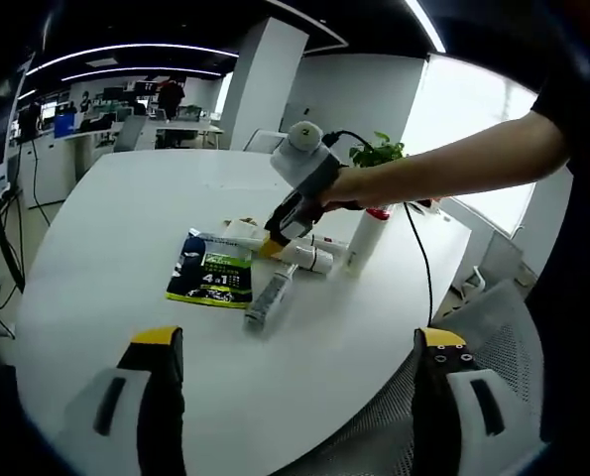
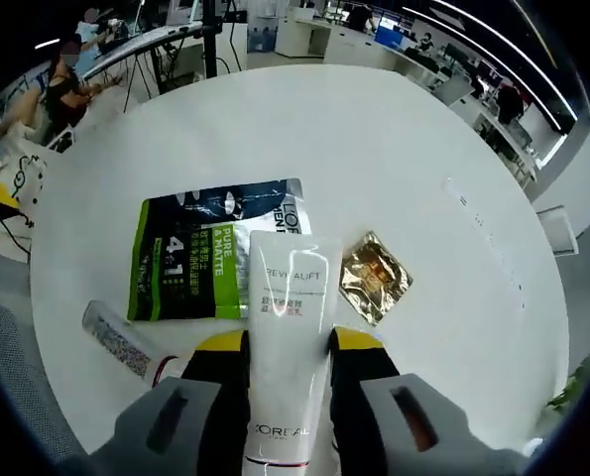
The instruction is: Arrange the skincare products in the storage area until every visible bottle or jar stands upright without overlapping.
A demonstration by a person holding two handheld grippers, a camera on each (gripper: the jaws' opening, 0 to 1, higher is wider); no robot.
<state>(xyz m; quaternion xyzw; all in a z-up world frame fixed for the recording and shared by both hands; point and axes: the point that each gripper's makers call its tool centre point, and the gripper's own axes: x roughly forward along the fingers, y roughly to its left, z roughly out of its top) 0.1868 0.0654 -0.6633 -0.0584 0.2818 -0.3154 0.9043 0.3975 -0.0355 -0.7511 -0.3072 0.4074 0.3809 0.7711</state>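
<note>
In the right gripper view my right gripper [image 2: 289, 344] is shut on a white L'Oreal tube [image 2: 293, 288], one yellow-tipped jaw on each side of it. The left gripper view shows that gripper [image 1: 276, 241] reaching in from the right, low over the white tube [image 1: 309, 257] lying on the round white table [image 1: 126, 218]. A white bottle with a red cap [image 1: 365, 240] stands upright just right of it. A grey tube [image 1: 270, 298] lies flat beside a green and black sachet pack [image 1: 212, 270]. My left gripper [image 1: 299, 352] hangs open near the table's front edge, holding nothing.
A gold sachet [image 2: 374, 276] lies right of the green pack [image 2: 215, 248], and the grey tube [image 2: 119, 340] lies at its lower left. A black cable [image 1: 420, 260] trails off the table edge. A mesh chair [image 1: 374, 436] sits below. A potted plant [image 1: 379, 152] stands behind.
</note>
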